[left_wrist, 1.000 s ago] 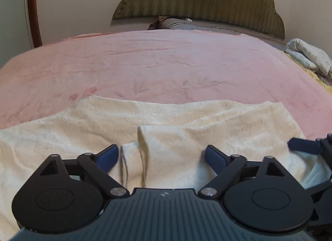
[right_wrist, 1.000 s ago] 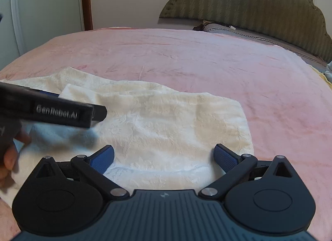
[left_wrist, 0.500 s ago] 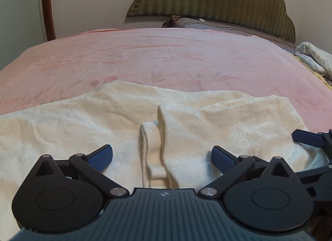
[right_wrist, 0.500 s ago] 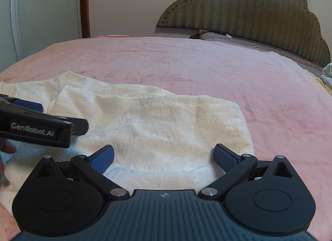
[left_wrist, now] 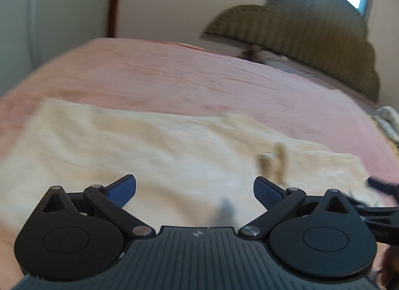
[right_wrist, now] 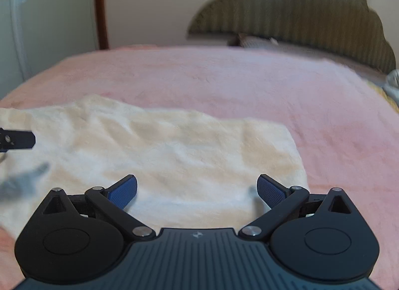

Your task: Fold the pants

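Cream cloth, soft and lightly textured, is lying spread across the near part of the pink bedspread (right_wrist: 224,83): these are the pants (left_wrist: 154,155), limp and wrinkling, reaching from the bed's near left side toward its near right side. From where I am standing they are looking light and floppy, likely to sag and slide on themselves unless taken by an edge or a corner, not by the middle. On the left, the left gripper (left_wrist: 194,191) is hovering just above the cloth with its blue pads (left_wrist: 123,190) spread wide, gripping nothing. A small raised fold (left_wrist: 271,162) is sitting just beyond its right finger, and that doubled edge seems a fair place to pinch. Further right, the right gripper (right_wrist: 197,191) is likewise hanging spread apart and empty over the right end of the cloth, whose squared corner (right_wrist: 286,130) offers the cleaner hold. The padded headboard (right_wrist: 299,15) is standing at the far end. Both views are blurring, and I am finding no readable writing or brand anywhere.
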A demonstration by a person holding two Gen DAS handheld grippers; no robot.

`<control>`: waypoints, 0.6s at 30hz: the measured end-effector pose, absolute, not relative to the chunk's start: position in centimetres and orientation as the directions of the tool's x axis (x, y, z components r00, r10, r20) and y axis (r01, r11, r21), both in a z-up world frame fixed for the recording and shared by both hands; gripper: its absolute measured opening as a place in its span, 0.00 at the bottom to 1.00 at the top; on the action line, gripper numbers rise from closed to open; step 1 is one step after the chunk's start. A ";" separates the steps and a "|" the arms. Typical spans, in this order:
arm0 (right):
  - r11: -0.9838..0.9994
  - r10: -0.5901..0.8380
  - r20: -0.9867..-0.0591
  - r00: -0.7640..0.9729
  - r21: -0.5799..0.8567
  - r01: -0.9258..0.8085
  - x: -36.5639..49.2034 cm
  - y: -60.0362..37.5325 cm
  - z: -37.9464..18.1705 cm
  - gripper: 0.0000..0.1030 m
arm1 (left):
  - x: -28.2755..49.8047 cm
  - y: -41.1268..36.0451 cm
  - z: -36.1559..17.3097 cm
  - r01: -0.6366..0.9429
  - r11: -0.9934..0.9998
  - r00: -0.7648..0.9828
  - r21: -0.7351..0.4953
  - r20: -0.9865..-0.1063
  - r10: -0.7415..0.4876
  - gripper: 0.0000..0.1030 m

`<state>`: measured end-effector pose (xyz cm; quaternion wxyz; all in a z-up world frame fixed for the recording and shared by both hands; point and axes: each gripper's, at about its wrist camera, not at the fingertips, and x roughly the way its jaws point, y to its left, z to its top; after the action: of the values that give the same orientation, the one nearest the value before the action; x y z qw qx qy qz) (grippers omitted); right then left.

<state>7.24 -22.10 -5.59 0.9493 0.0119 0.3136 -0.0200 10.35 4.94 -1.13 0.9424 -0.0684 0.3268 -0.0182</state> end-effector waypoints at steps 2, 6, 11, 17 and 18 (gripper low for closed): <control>0.991 0.007 -0.522 0.853 -0.109 -0.075 6.0 -17.8 -4.0 1.00 | 8.8 8.7 -0.2 -0.114 0.987 0.805 -0.115 -0.593 0.024 0.99; 0.894 0.161 -0.436 0.886 -0.315 -0.317 3.6 -8.4 -2.7 1.00 | 6.2 15.0 1.0 -0.313 0.945 0.783 -0.093 -0.588 0.201 1.00; 0.701 0.292 -0.410 0.864 -0.523 -0.485 1.0 1.2 -4.5 1.00 | 3.3 20.0 1.6 -0.399 0.915 0.743 -0.068 -0.608 0.279 0.99; 0.522 0.293 -0.441 0.848 -0.670 -0.528 0.6 7.0 -7.3 0.99 | 1.9 23.8 0.7 -0.375 0.869 0.743 -0.322 -0.665 0.074 0.97; 0.507 0.288 -0.432 0.855 -0.688 -0.519 0.7 7.5 -7.6 0.97 | 2.0 24.1 0.5 -0.367 0.856 0.747 -0.363 -0.663 0.039 0.97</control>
<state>0.72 7.55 -7.61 0.8580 -0.4372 0.1319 0.2352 2.03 24.11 0.50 0.9025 -0.2432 0.3372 0.1127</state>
